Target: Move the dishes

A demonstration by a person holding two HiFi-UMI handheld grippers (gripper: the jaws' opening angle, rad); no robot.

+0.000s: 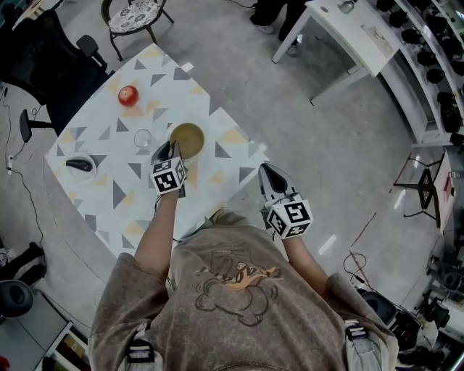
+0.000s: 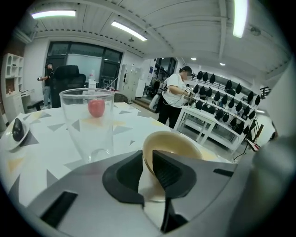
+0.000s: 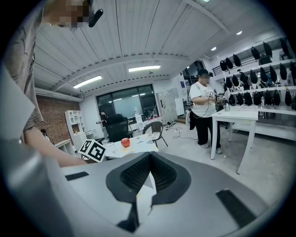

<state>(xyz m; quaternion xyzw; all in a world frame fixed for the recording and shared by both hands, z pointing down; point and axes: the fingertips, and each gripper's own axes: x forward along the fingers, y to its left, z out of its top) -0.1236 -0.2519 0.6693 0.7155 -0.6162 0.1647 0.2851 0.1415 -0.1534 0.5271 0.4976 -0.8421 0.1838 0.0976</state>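
Observation:
A yellow-brown bowl (image 1: 187, 138) sits near the middle of the patterned table (image 1: 109, 188). My left gripper (image 1: 168, 151) is at its near left rim. In the left gripper view the rim of the bowl (image 2: 171, 143) runs between the two jaws, and my left gripper (image 2: 148, 159) is shut on it. A clear glass (image 1: 143, 138) stands just left of the bowl, upright and empty (image 2: 88, 120). My right gripper (image 1: 270, 175) hovers by the table's near right corner, jaws together with nothing in them (image 3: 149, 157).
A red apple (image 1: 128, 95) lies at the far side of the table. A small white dish with a dark object (image 1: 81, 165) sits at the left edge. A black office chair (image 1: 43, 58), a round chair (image 1: 134, 16) and a white side table (image 1: 348, 32) stand around.

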